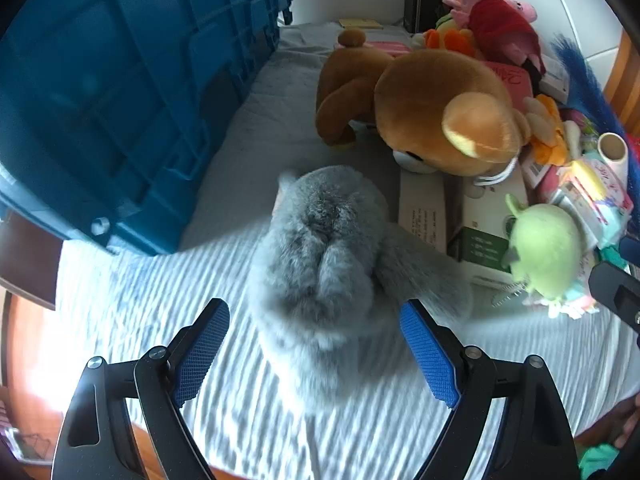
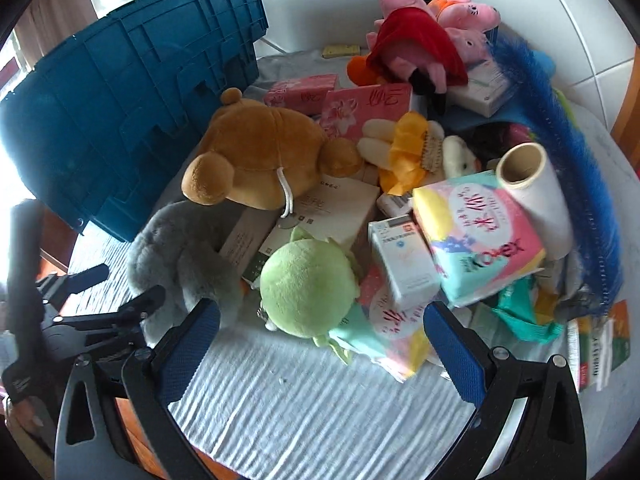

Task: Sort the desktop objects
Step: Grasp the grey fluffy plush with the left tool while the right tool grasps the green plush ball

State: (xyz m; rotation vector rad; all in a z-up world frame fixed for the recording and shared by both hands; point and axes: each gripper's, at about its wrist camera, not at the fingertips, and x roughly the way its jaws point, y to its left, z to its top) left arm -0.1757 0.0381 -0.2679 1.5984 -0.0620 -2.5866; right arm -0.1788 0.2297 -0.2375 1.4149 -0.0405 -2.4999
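A grey plush toy point(image 1: 320, 264) lies on the striped cloth, right in front of my left gripper point(image 1: 314, 332), which is open with its blue pads on either side of the toy's near end, not closed on it. The grey plush also shows in the right wrist view point(image 2: 180, 256). My right gripper point(image 2: 320, 336) is open, its fingers flanking a round green plush point(image 2: 306, 292) without gripping it. The green plush also shows in the left wrist view point(image 1: 546, 248). A brown plush bear point(image 1: 420, 108) lies face down behind them.
A blue plastic crate point(image 1: 120, 92) stands at the left. A pile at the right holds pink plush pigs point(image 2: 440, 40), pink tissue boxes point(image 2: 360, 108), a Kotex pack point(image 2: 480, 236), a white roll point(image 2: 536, 192), small cartons point(image 2: 404, 264) and a blue feather duster point(image 2: 572, 168).
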